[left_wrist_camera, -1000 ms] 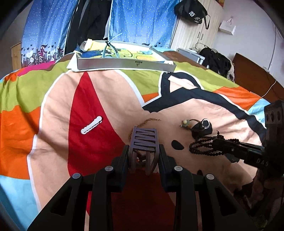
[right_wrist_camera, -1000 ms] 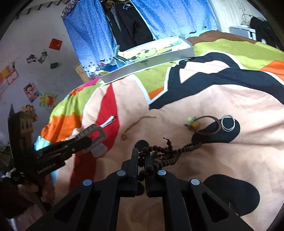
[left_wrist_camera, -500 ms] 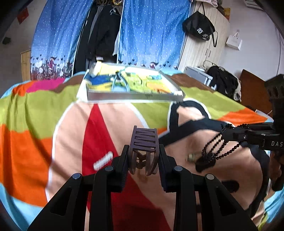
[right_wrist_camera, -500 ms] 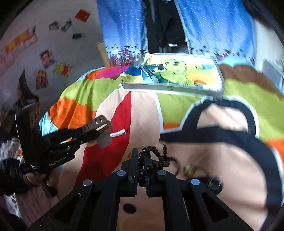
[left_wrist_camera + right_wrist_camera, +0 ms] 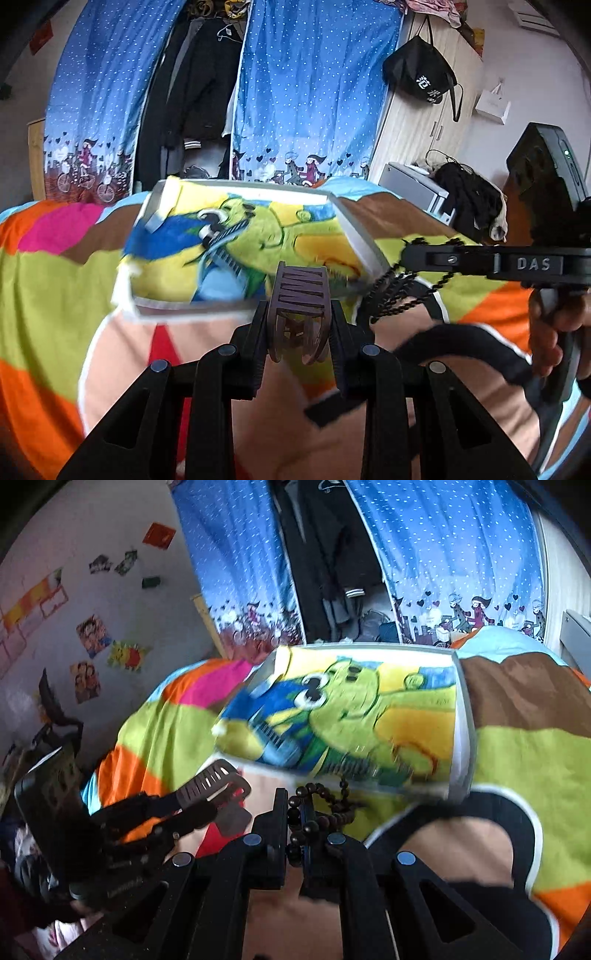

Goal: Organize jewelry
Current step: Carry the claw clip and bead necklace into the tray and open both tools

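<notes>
Above the bed (image 5: 44,280), just short of the tray (image 5: 364,240), you are holding both claws aloft. Your left claw (image 5: 298,328) is gripping the clip (image 5: 300,295) upright between its fingers. Your right claw (image 5: 295,834) is pinching the beads (image 5: 321,805), which are dangling beside the tray's near right corner.

a home bedroom, bright patchwork bedspread (image 5: 55,302) spread under the fingers, blue star-dotted curtains (image 5: 317,92) far ahead of them, dark clothes (image 5: 199,88) hanging between the curtains, wooden wardrobe (image 5: 417,122) ahead to the right with a black bag (image 5: 421,74), cartoon posters (image 5: 92,635) on the wall to the left
</notes>
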Demonstrator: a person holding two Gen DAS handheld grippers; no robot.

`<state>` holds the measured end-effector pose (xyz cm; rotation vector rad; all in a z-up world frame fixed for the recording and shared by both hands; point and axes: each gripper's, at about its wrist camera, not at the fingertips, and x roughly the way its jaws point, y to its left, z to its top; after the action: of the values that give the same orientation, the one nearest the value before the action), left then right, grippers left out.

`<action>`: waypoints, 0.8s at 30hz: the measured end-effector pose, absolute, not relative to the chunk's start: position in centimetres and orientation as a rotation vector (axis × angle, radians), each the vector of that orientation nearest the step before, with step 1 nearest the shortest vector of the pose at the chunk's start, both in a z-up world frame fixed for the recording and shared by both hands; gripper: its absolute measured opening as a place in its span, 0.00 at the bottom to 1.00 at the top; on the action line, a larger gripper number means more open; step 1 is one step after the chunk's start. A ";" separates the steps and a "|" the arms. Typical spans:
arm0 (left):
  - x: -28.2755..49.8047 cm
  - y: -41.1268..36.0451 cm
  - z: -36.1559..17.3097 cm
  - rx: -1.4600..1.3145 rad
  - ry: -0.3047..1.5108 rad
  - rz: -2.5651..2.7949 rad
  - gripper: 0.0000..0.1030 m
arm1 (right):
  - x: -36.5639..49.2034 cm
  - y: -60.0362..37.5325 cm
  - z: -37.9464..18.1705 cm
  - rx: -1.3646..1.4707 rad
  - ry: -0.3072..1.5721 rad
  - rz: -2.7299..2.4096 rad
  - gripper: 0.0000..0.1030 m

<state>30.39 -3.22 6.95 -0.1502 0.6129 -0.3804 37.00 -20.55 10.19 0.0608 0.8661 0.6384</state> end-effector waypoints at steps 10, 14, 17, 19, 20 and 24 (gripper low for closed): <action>38.8 -7.1 5.6 -0.154 0.633 -0.360 0.25 | 45.2 -24.1 7.6 0.138 0.812 0.596 0.06; 41.5 -8.0 3.7 -0.167 0.688 -0.345 0.25 | 46.8 -25.8 5.1 0.171 0.836 0.575 0.06; 42.5 -8.4 2.6 -0.171 0.719 -0.336 0.25 | 47.6 -27.0 3.3 0.203 0.863 0.562 0.06; 42.8 -8.7 2.2 -0.163 0.728 -0.340 0.25 | 48.0 -27.5 2.4 0.210 0.884 0.556 0.08; 42.9 -8.8 2.0 -0.152 0.731 -0.347 0.25 | 48.1 -27.7 2.1 0.211 0.892 0.548 0.09; 43.2 -9.6 1.5 -0.131 0.754 -0.368 0.25 | 47.6 -28.2 1.3 0.179 0.924 0.527 0.18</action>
<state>43.21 -9.58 1.49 -0.1311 0.7542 -0.3683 47.56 -28.19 1.29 0.1790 0.9238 0.5268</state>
